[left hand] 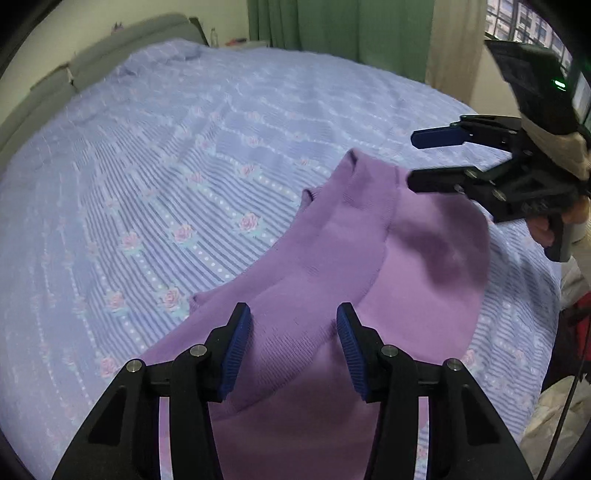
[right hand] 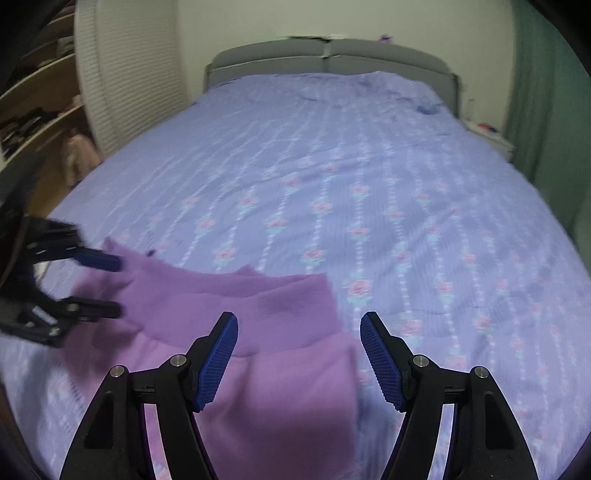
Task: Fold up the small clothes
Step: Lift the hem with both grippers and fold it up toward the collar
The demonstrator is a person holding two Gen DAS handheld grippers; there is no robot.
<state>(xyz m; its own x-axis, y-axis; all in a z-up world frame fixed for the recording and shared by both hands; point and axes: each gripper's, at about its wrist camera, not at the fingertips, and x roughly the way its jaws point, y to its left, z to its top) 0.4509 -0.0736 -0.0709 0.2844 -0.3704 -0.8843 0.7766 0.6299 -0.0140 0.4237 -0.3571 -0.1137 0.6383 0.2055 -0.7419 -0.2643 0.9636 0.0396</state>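
Observation:
A small purple knit garment (left hand: pixel 332 266) lies partly folded on the bed, one layer lapped over another; it also shows in the right wrist view (right hand: pixel 258 332). My left gripper (left hand: pixel 293 321) is open and empty, hovering just above the garment's near part. My right gripper (right hand: pixel 299 328) is open and empty above the garment's right edge. In the left wrist view the right gripper (left hand: pixel 412 160) hangs over the garment's far end. In the right wrist view the left gripper (right hand: pixel 118 284) is over the garment's left side.
The bed (right hand: pixel 369 184) has a lilac striped cover with pink roses and a grey headboard (right hand: pixel 328 55). Green curtains (left hand: pixel 332 22) and a window are beyond it. Wooden shelves (right hand: pixel 37 103) stand at the left. A nightstand (right hand: pixel 491 136) stands beside the headboard.

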